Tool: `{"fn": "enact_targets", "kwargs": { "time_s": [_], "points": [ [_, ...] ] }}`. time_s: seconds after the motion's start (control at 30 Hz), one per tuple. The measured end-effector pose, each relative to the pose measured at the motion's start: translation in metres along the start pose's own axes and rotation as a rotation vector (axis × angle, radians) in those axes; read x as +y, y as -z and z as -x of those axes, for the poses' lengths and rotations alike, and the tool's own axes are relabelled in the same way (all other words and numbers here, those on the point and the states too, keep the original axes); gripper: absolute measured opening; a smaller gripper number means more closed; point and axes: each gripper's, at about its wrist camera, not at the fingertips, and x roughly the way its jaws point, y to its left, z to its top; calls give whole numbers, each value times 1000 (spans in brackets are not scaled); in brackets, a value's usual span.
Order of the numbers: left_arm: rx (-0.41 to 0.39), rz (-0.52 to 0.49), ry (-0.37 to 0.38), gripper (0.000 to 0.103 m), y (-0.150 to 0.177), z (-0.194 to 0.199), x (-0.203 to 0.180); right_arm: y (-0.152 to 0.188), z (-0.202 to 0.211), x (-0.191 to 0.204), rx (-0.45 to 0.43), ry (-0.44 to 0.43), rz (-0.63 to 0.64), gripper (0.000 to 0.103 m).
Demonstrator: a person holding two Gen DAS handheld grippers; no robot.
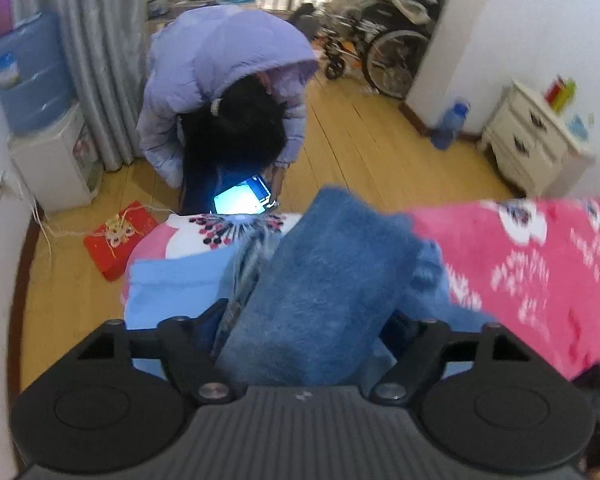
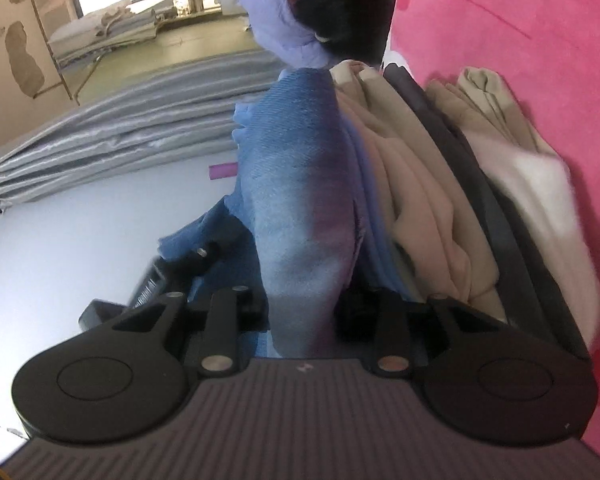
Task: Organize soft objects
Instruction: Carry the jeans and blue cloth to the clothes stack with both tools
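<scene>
A thick, fuzzy blue cloth fills the middle of the left wrist view, bunched between the fingers of my left gripper, which is shut on it. The same blue cloth stands up in the right wrist view with my right gripper shut on its lower end. The left gripper shows there too, clamped on the cloth's left side. A pile of folded beige, dark and cream clothes lies right beside the cloth on a pink blanket. Both grippers' fingertips are buried in the fabric.
A person in a lavender puffer jacket bends over a lit phone just past the bed's pink floral blanket. On the wooden floor stand a water dispenser, a red box, a white nightstand and a wheelchair.
</scene>
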Motion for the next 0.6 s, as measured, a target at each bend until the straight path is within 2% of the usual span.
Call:
{"fn": "enact_targets", "kwargs": {
  "time_s": [0.07,0.13,0.2,0.3,0.33,0.47,0.53,0.6],
  "points": [
    [-17,52,0,82,-11,9,11,0,-6,1,12,1,-3,28],
    [-81,102,-13,81,-23,25,24,1,-3,7,20,5,4,28],
    [-161,195,-43,81,-29,37,40,3,0,12,34,11,20,29],
    [-247,344,-53,81,-19,64,57,3,-2,17,70,29,45,32],
    [-270,364,-53,81,-12,74,57,0,-5,22,92,37,57,34],
    [-336,386,-73,82,47,114,39,-9,-13,49,227,85,237,60],
    [-380,431,-46,83,91,135,31,-11,-16,64,283,103,326,72],
    [-422,506,-14,84,141,148,20,-13,-19,74,332,121,378,73]
  ]
}}
